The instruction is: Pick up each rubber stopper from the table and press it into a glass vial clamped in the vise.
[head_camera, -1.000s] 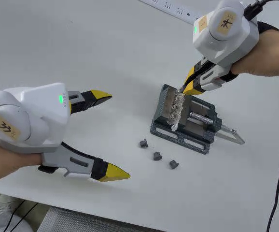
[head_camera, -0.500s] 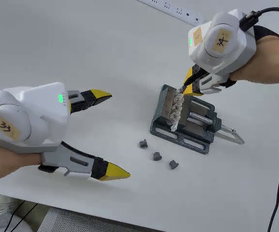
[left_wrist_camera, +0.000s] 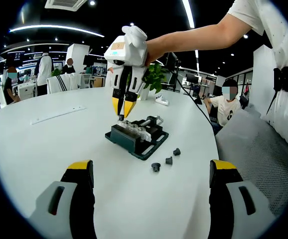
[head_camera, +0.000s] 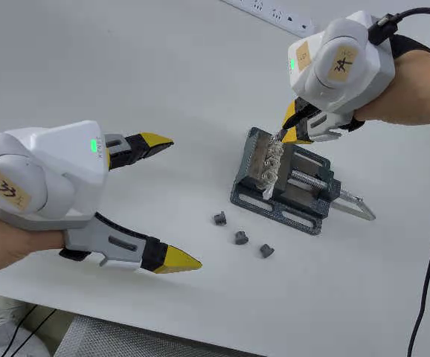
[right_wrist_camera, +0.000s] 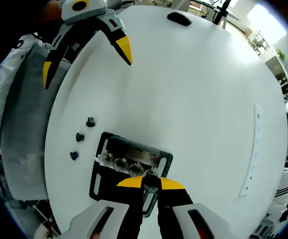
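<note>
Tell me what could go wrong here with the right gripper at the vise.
The right gripper, jaws shut on a dark stopper, is at the end glass vial; an off-centre push could crack it. The three loose stoppers lie near the vise; a knock might scatter them.
</note>
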Tool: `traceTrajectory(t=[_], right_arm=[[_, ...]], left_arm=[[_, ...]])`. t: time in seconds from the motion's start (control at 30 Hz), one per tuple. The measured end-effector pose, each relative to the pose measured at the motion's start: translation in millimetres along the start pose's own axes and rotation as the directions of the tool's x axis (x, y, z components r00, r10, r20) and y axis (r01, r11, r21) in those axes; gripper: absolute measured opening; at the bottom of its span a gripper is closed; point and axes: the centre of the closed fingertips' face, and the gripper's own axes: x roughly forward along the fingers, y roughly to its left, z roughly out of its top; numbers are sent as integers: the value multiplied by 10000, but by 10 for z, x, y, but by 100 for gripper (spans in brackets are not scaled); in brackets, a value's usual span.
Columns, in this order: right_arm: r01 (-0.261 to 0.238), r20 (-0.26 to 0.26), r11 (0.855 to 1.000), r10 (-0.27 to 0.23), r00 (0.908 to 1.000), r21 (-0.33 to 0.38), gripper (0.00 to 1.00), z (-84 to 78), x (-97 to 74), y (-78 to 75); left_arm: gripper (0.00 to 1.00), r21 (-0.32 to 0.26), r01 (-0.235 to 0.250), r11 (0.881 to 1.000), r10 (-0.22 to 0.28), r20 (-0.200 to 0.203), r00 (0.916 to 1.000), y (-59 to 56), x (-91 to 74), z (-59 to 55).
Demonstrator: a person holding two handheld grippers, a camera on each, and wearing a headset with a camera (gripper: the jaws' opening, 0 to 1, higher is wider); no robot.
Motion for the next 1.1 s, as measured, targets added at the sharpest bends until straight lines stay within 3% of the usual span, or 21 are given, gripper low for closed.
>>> traceTrajectory(t=[0.27,0.47,1.03,1.1], right_arm=[[-207,-152,9996,210,9997,188,5,-11,-3,14],[-224,127,9986,218,9997,475,6,-33,-11,9],[-255,272,9980,239,9993,579,8,-2,-21,30],[-291,542,9967,250,9982,760,9,46,-33,36]], left_arm=[[96,21,24,10000,-24,-37,10000,3,6,-8],[96,12,-2,10000,2,28,10000,7,0,17],[96,-39,-28,10000,28,-17,10000,18,-7,4],[96,-35,-31,10000,31,-11,10000,20,-8,5]])
